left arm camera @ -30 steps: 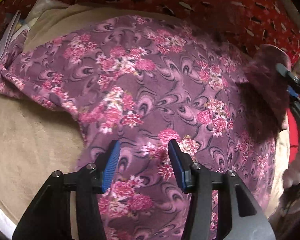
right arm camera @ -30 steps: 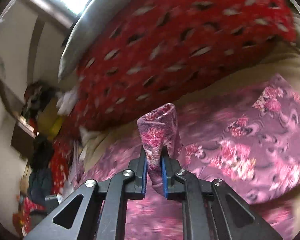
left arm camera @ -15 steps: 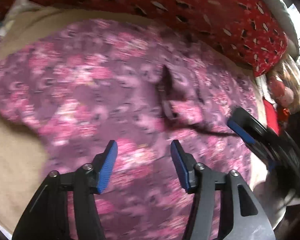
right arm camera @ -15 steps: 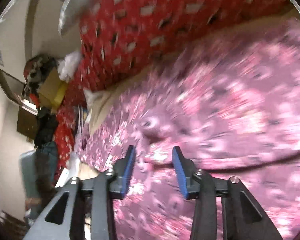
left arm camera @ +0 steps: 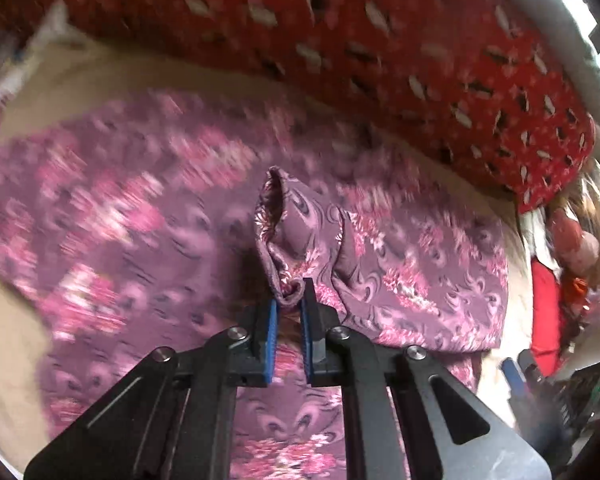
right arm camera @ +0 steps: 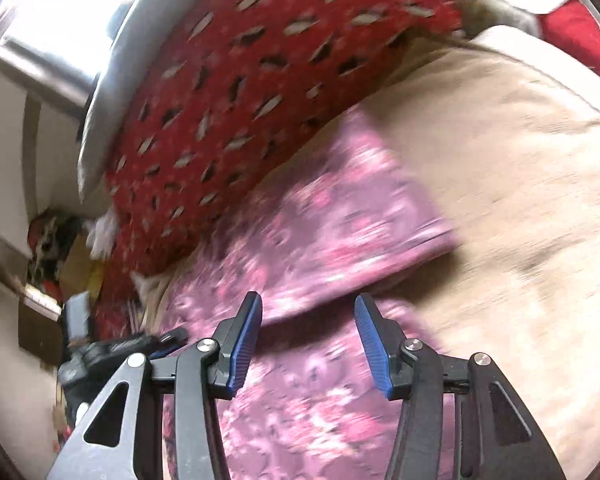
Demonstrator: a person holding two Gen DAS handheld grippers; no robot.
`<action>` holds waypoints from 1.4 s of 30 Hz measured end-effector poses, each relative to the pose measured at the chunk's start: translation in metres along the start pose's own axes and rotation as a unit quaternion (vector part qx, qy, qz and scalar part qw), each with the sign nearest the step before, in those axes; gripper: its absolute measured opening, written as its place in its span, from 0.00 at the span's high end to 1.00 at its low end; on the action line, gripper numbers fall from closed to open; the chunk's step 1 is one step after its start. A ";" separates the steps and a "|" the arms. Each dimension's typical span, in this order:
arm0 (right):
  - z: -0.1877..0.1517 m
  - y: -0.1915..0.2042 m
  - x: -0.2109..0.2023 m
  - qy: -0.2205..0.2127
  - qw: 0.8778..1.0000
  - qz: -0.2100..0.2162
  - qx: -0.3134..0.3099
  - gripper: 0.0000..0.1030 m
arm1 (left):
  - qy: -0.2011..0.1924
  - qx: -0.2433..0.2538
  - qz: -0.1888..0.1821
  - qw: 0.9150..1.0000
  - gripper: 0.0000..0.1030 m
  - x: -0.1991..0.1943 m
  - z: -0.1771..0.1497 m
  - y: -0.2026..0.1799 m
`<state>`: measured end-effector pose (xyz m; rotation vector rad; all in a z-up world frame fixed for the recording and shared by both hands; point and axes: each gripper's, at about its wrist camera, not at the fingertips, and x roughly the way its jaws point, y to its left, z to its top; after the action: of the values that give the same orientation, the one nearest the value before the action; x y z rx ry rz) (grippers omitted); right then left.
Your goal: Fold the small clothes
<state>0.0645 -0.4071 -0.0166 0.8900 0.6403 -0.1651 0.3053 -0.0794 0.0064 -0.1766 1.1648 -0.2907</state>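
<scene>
Since the earlier frames, the pinched fold has passed from the right gripper (right arm camera: 308, 340) to the left gripper (left arm camera: 288, 312). Floral purple garment (left arm camera: 400, 264) lies spread on the beige bedding (right arm camera: 520, 160), one section folded back over itself, with its far edge close to the red patterned cushion (left arm camera: 420, 60). Left gripper jaws are closing, and a bunched fold of the garment stands up from between the blue pads (left arm camera: 271, 320). Right gripper is spread apart over the garment, nothing between its fingers. Much of the cloth is motion-blurred in both views.
</scene>
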 end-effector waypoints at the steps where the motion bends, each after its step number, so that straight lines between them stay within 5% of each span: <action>1: 0.004 -0.006 -0.002 -0.010 1.000 -0.004 0.010 0.51 | -0.025 0.001 0.012 1.000 0.92 -0.015 0.001 0.005; 5: 0.018 -0.028 -0.002 -0.023 0.999 -0.012 0.040 0.49 | -0.084 -0.009 0.076 0.993 0.92 -0.047 0.007 0.037; 12: 0.021 -0.016 0.066 0.062 0.998 -0.014 0.025 0.51 | -0.009 -0.055 0.083 0.995 0.92 -0.008 0.012 0.076; 13: 0.020 -0.010 0.073 0.076 0.997 -0.010 0.011 0.58 | -0.008 -0.054 0.080 0.995 0.92 -0.005 0.012 0.078; 14: 0.019 0.002 0.074 0.073 0.997 -0.006 -0.019 0.91 | -0.008 -0.052 0.079 0.996 0.92 -0.002 0.012 0.078; 18: 0.012 0.011 0.061 0.014 0.997 -0.036 -0.068 0.91 | 0.032 -0.038 0.097 0.994 0.87 0.029 0.005 0.087; 20: 0.007 -0.005 0.080 0.074 0.991 -0.089 -0.061 0.85 | 0.031 -0.035 0.078 0.996 0.87 0.028 0.002 0.094; 26: 0.004 0.028 0.042 -0.018 0.994 -0.058 -0.086 0.81 | -0.020 -0.069 0.002 0.997 0.86 -0.019 0.004 0.106; 32: -0.035 0.096 0.089 0.067 0.982 -0.032 -0.171 0.79 | 0.040 -0.050 0.048 0.997 0.84 0.036 0.009 0.097; 38: -0.087 0.172 0.134 0.115 0.967 0.009 -0.229 0.78 | 0.014 -0.066 0.011 0.998 0.83 -0.014 0.013 0.128; 42: -0.109 0.211 0.172 0.144 0.962 0.039 -0.228 0.78 | -0.009 -0.093 0.038 0.995 0.57 -0.040 0.024 0.184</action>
<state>0.2359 -0.1691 -0.0252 0.4932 0.8684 0.1838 0.3378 0.1076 -0.0017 -0.2969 1.1781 -0.1124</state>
